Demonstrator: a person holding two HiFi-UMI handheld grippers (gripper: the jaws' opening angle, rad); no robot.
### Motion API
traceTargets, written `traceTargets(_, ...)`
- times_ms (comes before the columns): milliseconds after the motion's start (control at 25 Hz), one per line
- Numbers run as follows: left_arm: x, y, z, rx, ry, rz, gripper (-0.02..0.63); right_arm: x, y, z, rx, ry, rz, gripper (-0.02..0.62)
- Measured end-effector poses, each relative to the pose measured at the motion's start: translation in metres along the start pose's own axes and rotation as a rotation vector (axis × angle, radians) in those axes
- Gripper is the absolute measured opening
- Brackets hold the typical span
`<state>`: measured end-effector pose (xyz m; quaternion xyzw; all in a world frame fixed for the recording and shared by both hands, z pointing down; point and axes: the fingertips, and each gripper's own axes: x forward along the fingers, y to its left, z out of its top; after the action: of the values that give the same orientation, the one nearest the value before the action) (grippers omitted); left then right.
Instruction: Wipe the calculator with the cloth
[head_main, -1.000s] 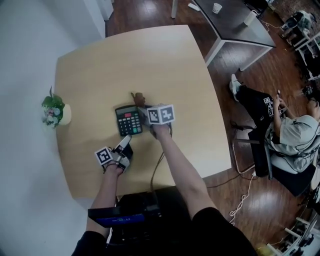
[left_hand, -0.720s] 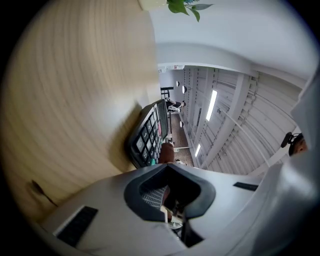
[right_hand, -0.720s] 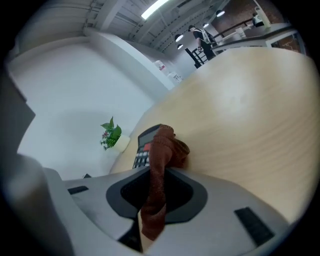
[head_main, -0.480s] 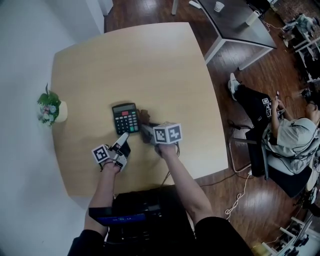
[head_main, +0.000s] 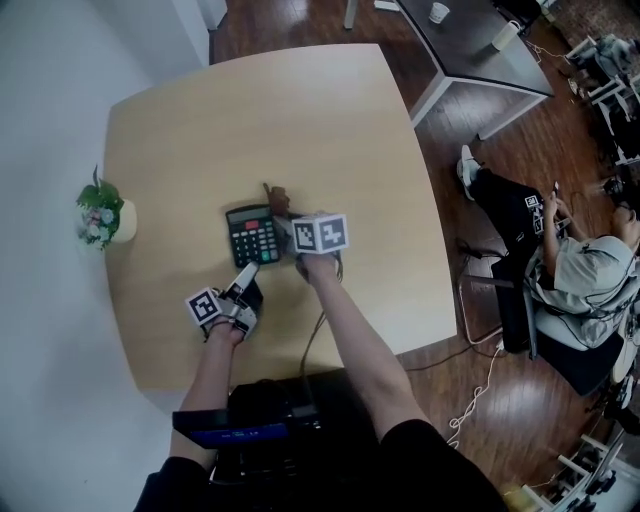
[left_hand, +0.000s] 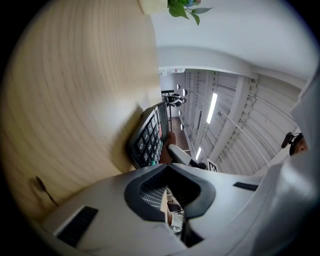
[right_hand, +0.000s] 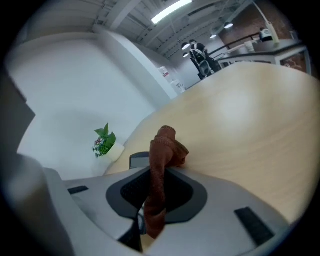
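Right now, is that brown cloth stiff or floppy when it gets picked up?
Probably floppy: the brown cloth crumples and folds where the right gripper pinches it. Likely light too, as that one pinch holds the bunch up.

Head view hangs high, looking steeply down on the whole desk (head_main: 300, 120) and the floor around it. Left gripper view lies low and rolled sideways, close behind the calculator (left_hand: 147, 137). Right gripper view peers over its jaws, tilted down across the desk toward the potted plant (right_hand: 103, 141). All three catch calculator and plant.
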<state>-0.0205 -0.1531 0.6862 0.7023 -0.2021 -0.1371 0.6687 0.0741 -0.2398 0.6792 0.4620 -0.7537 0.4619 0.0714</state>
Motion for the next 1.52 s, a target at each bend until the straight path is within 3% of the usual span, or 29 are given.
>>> traceTargets(240, 0.004, -0.003, 0.002, -0.006, -0.017, -0.013, -0.009, -0.036, 0.030, -0.083, 0.302, -0.052, 0.041, 0.067)
traceTargets(320, 0.006, -0.004, 0.000, -0.009, -0.020, -0.017, -0.009, -0.045, 0.046, -0.114, 0.355, 0.002, 0.078, 0.067)
traceTargets(400, 0.007, -0.005, -0.002, -0.008, -0.019, -0.018, -0.009, -0.054, 0.049, -0.121, 0.340, 0.043, 0.083, 0.067)
traceTargets(480, 0.007, -0.006, -0.001, -0.007, -0.031, -0.029, -0.009, -0.058, 0.038, -0.090, 0.229, 0.027, 0.041, 0.067)
traceTargets(640, -0.004, -0.005, 0.006, -0.025, -0.157, 0.000, -0.011, -0.041, 0.018, 0.027, -0.168, -0.025, -0.037, 0.067)
traceTargets(720, -0.020, -0.002, 0.014, -0.037, -0.299, 0.033, -0.011, -0.011, 0.022, 0.058, -0.345, 0.076, -0.001, 0.067)
traceTargets(800, -0.038, 0.001, 0.025, -0.052, -0.467, 0.059, -0.006, 0.018, 0.026, 0.058, -0.473, 0.234, 0.046, 0.067)
traceTargets(840, -0.045, 0.003, 0.028, -0.054, -0.523, 0.070, -0.005, 0.027, 0.027, 0.050, -0.516, 0.306, 0.068, 0.067)
traceTargets(920, -0.049, 0.006, 0.032, -0.050, -0.559, 0.089, 0.005, 0.034, 0.029, 0.034, -0.534, 0.387, 0.111, 0.067)
traceTargets(1160, -0.044, 0.009, 0.043, -0.061, -0.517, 0.109, 0.006, 0.003, 0.027, 0.008, -0.235, 0.289, 0.115, 0.067)
traceTargets(1320, -0.041, 0.007, 0.053, -0.010, -0.478, 0.090, 0.003, -0.028, 0.021, -0.020, -0.002, 0.153, 0.063, 0.067)
traceTargets(1520, -0.039, 0.008, 0.075, 0.005, -0.359, 0.048, 0.003, -0.062, 0.018, -0.054, 0.170, 0.053, 0.027, 0.067)
